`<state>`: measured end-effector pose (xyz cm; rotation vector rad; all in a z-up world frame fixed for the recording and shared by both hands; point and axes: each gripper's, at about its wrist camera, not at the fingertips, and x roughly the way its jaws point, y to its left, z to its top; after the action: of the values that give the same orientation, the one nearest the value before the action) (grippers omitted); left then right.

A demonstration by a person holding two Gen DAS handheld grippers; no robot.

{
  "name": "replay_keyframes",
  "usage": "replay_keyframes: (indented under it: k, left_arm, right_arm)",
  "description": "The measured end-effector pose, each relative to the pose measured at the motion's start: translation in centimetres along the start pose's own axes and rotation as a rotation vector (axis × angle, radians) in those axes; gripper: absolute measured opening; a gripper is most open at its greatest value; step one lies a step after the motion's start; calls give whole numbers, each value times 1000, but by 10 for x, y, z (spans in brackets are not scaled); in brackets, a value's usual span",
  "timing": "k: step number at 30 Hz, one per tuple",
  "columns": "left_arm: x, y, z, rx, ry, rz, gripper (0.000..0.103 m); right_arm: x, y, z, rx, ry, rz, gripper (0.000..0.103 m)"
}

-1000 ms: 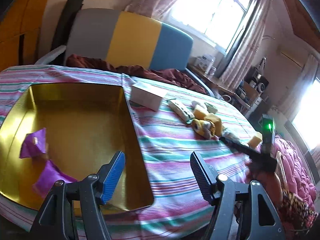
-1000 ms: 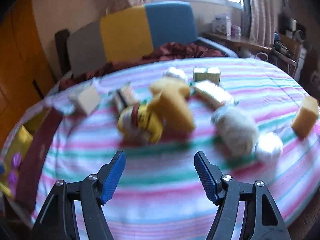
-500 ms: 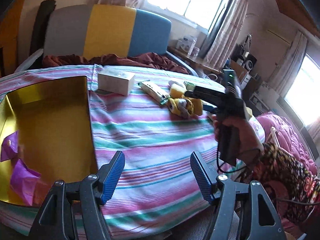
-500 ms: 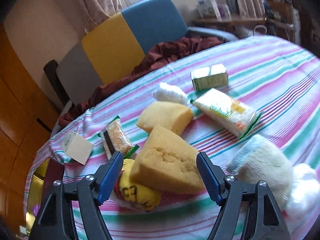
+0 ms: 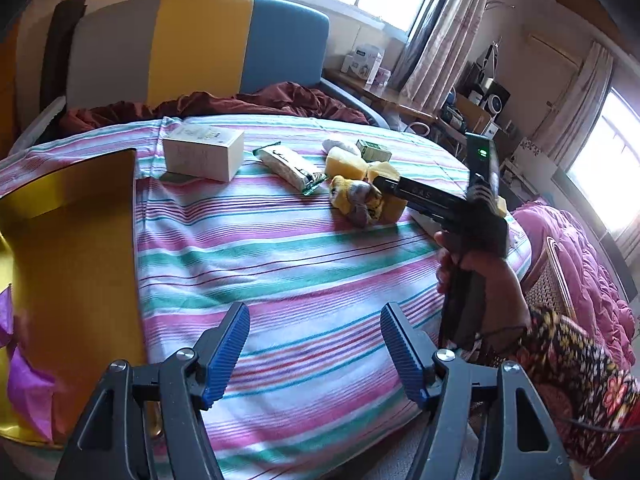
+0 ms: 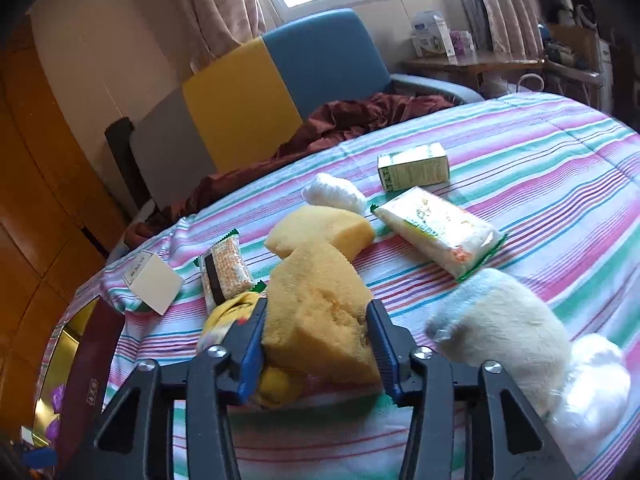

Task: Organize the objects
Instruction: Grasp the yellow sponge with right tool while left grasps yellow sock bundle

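Observation:
My right gripper [image 6: 316, 344] has its blue pads on both sides of a yellow sponge wedge [image 6: 320, 312] on the striped bedspread; the pads touch the sponge. A second sponge [image 6: 320, 228] lies just behind it and a yellow plush toy [image 6: 224, 320] is at its left. My left gripper [image 5: 316, 352] is open and empty above the bedspread, right of the gold tin [image 5: 76, 248], which holds purple wrappers [image 5: 24, 384]. In the left wrist view the right gripper's black body [image 5: 452, 208] reaches over the plush toy [image 5: 356, 200].
On the bedspread lie a white box [image 5: 204, 152], a snack bar [image 6: 226, 270], a green-edged packet [image 6: 440, 232], a small green carton [image 6: 414, 166], white wrapped bundles [image 6: 334, 194] and a fluffy cream toy [image 6: 500, 332]. A colour-block headboard [image 5: 200, 44] and maroon blanket [image 5: 240, 100] lie behind.
My right gripper has moved forward and closed around the near sponge wedge. My left gripper has swung right, away from the tin, and stays open.

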<state>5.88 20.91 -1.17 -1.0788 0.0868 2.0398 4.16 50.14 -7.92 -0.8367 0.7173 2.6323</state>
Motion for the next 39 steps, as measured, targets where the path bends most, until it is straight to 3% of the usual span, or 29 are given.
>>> replay_keyframes:
  k: [5, 14, 18, 23, 27, 36, 38, 39]
  left_arm:
    - [19, -7, 11, -26, 25, -24, 69]
    - [71, -29, 41, -18, 59, 10, 69]
    - [97, -38, 56, -3, 65, 5, 69]
    - [132, -43, 76, 2, 71, 50, 69]
    - [154, -43, 89, -44, 97, 35, 70]
    - [182, -34, 98, -171, 81, -116, 73]
    - [190, -24, 93, -209, 98, -128, 63]
    - [187, -22, 91, -191, 68, -129, 59]
  right_arm:
    - [-14, -8, -9, 31, -49, -2, 42]
    - [-27, -20, -19, 74, -94, -80, 31]
    - [-29, -27, -21, 105, -106, -59, 30]
    - [-31, -26, -26, 98, -122, -65, 30]
    - [-31, -28, -28, 107, -128, -60, 30]
    - [-32, -29, -30, 113, -132, -54, 30]
    - [-32, -29, -30, 115, -133, -53, 29]
    - [-32, -29, -30, 116, -132, -53, 29]
